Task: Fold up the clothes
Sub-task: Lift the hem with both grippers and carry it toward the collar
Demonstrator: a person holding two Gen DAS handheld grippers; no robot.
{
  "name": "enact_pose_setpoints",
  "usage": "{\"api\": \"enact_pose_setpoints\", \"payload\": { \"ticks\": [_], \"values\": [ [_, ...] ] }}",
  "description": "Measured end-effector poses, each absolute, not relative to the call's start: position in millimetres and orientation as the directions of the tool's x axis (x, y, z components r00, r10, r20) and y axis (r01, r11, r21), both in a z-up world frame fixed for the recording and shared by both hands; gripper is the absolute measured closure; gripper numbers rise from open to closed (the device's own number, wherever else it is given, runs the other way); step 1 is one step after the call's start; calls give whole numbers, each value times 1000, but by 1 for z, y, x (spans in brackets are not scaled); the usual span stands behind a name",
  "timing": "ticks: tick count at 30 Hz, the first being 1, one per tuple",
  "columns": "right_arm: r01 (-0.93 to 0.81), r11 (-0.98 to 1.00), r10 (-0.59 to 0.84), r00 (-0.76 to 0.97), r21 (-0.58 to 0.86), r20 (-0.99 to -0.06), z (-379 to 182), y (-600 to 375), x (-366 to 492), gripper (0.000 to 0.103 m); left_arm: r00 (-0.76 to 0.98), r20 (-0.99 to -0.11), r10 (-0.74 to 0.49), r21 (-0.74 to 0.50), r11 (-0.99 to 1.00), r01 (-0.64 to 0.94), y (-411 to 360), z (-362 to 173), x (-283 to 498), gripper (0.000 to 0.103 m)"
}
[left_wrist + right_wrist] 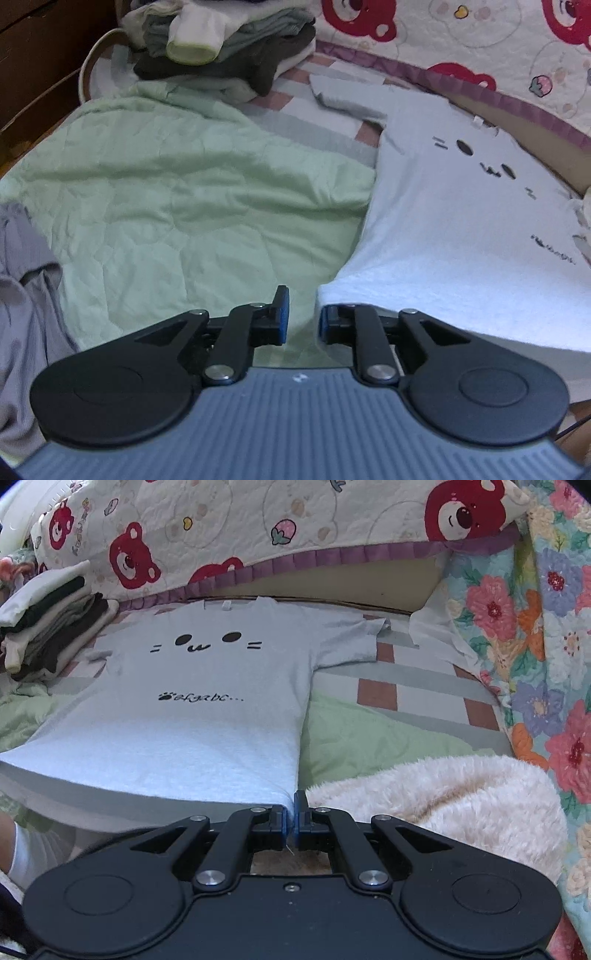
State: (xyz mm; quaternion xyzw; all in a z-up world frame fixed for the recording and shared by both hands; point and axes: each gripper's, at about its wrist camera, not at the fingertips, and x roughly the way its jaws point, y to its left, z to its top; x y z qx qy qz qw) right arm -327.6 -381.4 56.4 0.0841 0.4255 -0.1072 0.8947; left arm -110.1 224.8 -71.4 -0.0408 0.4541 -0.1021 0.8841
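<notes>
Nearest the lens in the right wrist view, the right gripper [292, 821] has its jaws pressed together on the bottom hem corner of the pale T-shirt [192, 716], pinning that corner so the cloth can be drawn taut or carried over for a fold. Largest in both views is the bed with its pale green quilt [177, 206], which serves as the flat work surface; the shirt lies spread face-up across it, filling the centre and left of the right wrist view, collar toward the top of the frame against the bear-print quilt [229, 528], its cat-face print readable. That layout suggests it has been flattened ready for folding, with no fold made yet. At lower right a fluffy cream blanket [436, 805] sits just beside the held corner. Toward the upper left a stack of folded clothes [51, 635] is kept apart, probably as the finished pile. In the left wrist view the left gripper [303, 319] hangs with a narrow gap between its jaws, nothing in it, just beside the shirt's other hem corner at lower centre, likely placed to take it.
</notes>
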Motion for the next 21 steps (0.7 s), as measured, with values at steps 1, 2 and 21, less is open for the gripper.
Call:
{"api": "enact_pose_setpoints", "payload": {
  "ticks": [1, 2, 21],
  "values": [
    [260, 964, -121, 615, 56, -780, 56, -383, -326, 101, 570, -790, -226, -167, 974, 155, 224, -69, -106, 80],
    [257, 965, -119, 614, 55, -780, 54, -385, -324, 101, 573, -785, -235, -169, 971, 167, 223, -67, -102, 79],
    [65, 997, 4, 559, 49, -829, 65, -472, -149, 96, 566, -774, -282, 119, 814, 568, 75, -12, 92, 78]
  ]
}}
